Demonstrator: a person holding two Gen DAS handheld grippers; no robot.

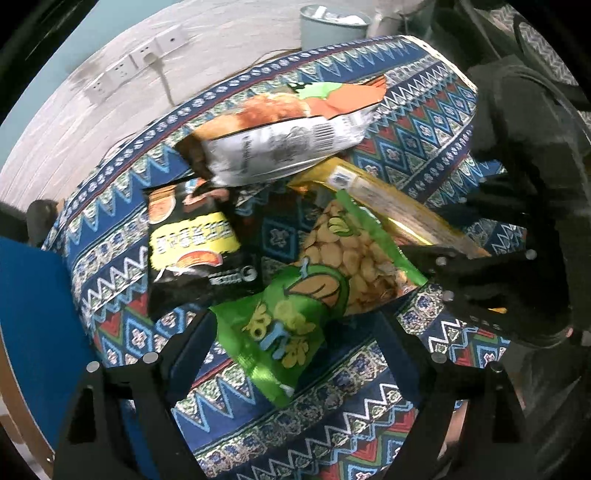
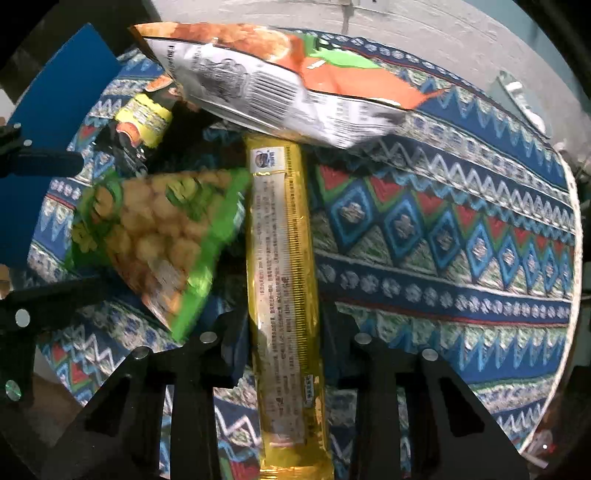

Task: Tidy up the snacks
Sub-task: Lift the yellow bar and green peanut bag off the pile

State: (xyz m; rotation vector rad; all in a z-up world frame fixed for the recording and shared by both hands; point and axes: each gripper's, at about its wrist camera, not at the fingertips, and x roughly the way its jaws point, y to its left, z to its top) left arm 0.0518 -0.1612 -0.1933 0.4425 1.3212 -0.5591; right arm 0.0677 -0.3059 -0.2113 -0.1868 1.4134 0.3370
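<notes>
Several snacks lie on a round table with a patterned blue cloth (image 1: pixel 406 122). In the left wrist view my left gripper (image 1: pixel 295 332) is open around the near end of a green bean-snack bag (image 1: pixel 291 325). A black chip bag (image 1: pixel 192 240), an orange-and-white bag (image 1: pixel 288 133) and a long yellow pack (image 1: pixel 399 206) lie beyond. In the right wrist view my right gripper (image 2: pixel 282 332) is shut on the long yellow pack (image 2: pixel 284 258). The green bag (image 2: pixel 162 236) lies to its left, the orange-and-white bag (image 2: pixel 280 85) across its far end. The black bag (image 2: pixel 144 118) is partly hidden.
A blue chair (image 1: pixel 33 325) stands at the table's left edge. A wall with sockets (image 1: pixel 133 62) and a pale bin (image 1: pixel 332 22) lie behind the table. The right gripper's black body (image 1: pixel 517 280) sits at the right of the left wrist view. The cloth (image 2: pixel 443 229) stretches to the right.
</notes>
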